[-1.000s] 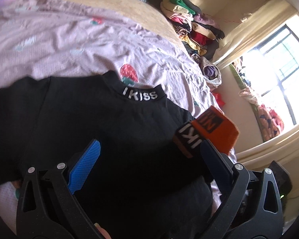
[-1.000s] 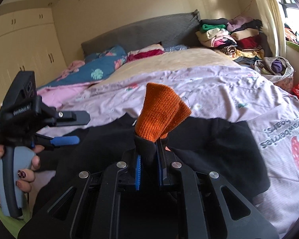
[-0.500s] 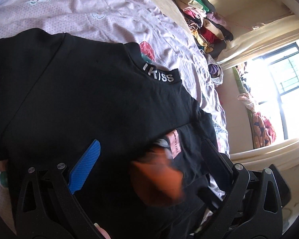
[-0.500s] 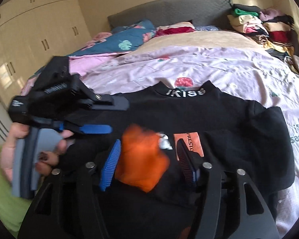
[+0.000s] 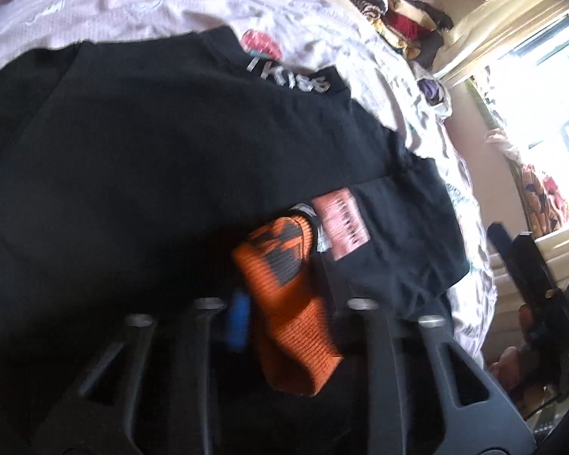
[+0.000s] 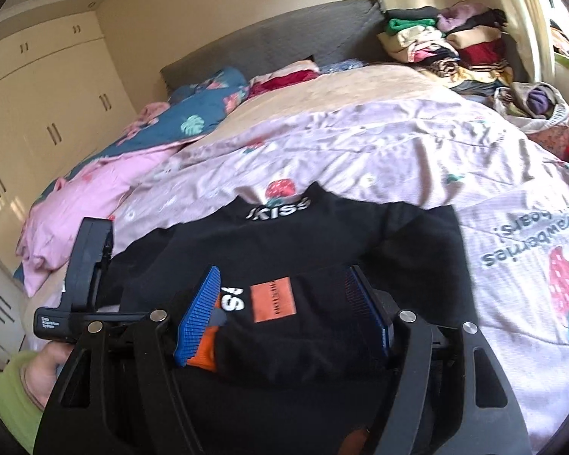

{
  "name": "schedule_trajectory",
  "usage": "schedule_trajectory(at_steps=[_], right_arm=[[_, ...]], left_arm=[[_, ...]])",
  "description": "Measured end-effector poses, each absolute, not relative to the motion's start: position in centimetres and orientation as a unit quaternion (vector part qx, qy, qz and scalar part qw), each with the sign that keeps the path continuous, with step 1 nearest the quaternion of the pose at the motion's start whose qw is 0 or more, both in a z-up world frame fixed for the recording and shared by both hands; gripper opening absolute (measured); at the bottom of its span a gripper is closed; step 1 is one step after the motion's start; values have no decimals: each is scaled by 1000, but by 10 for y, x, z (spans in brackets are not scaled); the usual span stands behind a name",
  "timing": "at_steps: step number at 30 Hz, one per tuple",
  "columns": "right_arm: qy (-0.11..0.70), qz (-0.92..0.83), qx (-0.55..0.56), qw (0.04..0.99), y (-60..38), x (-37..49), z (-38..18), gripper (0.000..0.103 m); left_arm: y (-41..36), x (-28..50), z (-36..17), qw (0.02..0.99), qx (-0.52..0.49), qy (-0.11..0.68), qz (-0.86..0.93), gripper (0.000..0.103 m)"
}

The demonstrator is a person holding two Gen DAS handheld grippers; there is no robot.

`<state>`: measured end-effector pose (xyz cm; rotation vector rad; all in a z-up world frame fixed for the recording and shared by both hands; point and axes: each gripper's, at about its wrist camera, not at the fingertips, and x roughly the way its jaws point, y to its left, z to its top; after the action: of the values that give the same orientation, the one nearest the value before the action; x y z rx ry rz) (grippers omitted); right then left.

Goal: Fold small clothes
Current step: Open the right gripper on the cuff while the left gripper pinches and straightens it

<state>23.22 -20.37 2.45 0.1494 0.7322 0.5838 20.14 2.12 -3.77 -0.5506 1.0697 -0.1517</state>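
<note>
A black sweater (image 5: 163,159) with a white "KISS" collar lies spread on the bed; it also shows in the right wrist view (image 6: 284,242). One sleeve is folded across its front, ending in an orange cuff (image 5: 288,303). My left gripper (image 5: 284,314) is closed around that orange cuff, with the blue pad (image 5: 239,318) against it. My right gripper (image 6: 284,314) is open, its blue fingers on either side of the folded sleeve with the orange patch (image 6: 273,299), just above it. The orange cuff (image 6: 205,352) peeks out behind the left finger.
The sweater lies on a pink strawberry-print bedspread (image 6: 417,159). Stacked folded clothes (image 6: 444,45) sit at the bed's far right by the window. Pillows and a grey headboard (image 6: 284,38) are at the back. Wardrobe doors (image 6: 38,94) are on the left.
My right gripper let go of the orange cuff and opened wide. My left gripper, open before, has closed onto the cuff, with the sleeve laid across the sweater's front.
</note>
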Motion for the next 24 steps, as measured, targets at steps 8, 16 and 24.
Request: schedule_trajectory(at_steps=[8,16,24], right_arm=[[325,196,68,923,-253,240,37,67],[315,186,88,927,-270,241,39,67],[327,210,60,919,-240,242,31,67]], left_arm=[[27,190,34,872,-245,412,-100,5],[49,168,78,895,-252,353,-103,5],[71,173,50,881,-265,384,-73,5]])
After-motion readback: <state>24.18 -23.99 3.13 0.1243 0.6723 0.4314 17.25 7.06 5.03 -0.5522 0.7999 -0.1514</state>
